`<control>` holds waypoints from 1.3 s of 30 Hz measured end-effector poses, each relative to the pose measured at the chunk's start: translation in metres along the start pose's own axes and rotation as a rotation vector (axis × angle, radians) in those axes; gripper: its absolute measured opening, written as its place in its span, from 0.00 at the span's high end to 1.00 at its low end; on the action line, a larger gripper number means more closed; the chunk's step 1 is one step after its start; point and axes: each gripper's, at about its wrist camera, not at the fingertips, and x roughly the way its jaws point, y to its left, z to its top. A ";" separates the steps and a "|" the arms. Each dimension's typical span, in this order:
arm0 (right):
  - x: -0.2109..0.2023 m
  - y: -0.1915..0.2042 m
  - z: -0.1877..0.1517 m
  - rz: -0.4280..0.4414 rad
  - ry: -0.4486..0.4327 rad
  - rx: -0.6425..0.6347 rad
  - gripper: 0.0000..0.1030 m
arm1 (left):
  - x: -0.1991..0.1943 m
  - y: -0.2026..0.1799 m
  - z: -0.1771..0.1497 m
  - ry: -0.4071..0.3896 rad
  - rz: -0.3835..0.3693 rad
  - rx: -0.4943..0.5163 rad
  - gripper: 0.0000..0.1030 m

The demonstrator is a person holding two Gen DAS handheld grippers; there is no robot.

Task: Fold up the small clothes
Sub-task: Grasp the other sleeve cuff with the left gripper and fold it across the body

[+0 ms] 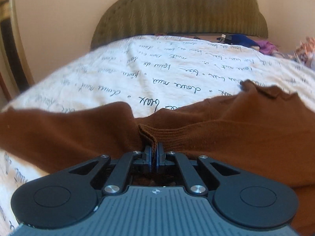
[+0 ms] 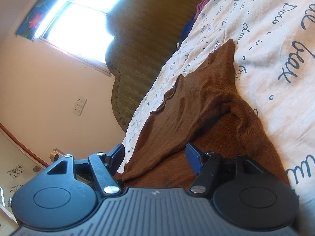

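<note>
Now the left gripper (image 1: 154,153) is closed on a ribbed edge of the brown garment (image 1: 226,137), only a small pinch near the tips. The right gripper (image 2: 155,157) stands wide, with cloth between its pads but not pressed. The garment lies rumpled on the bedsheet (image 1: 137,68). If the left pulls alone, the edge may slip out, or the garment drags and wrinkles more.
</note>
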 end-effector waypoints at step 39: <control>0.108 0.044 0.035 -0.587 0.103 -0.684 0.05 | 0.010 0.401 -0.028 -0.189 -0.041 -1.172 0.37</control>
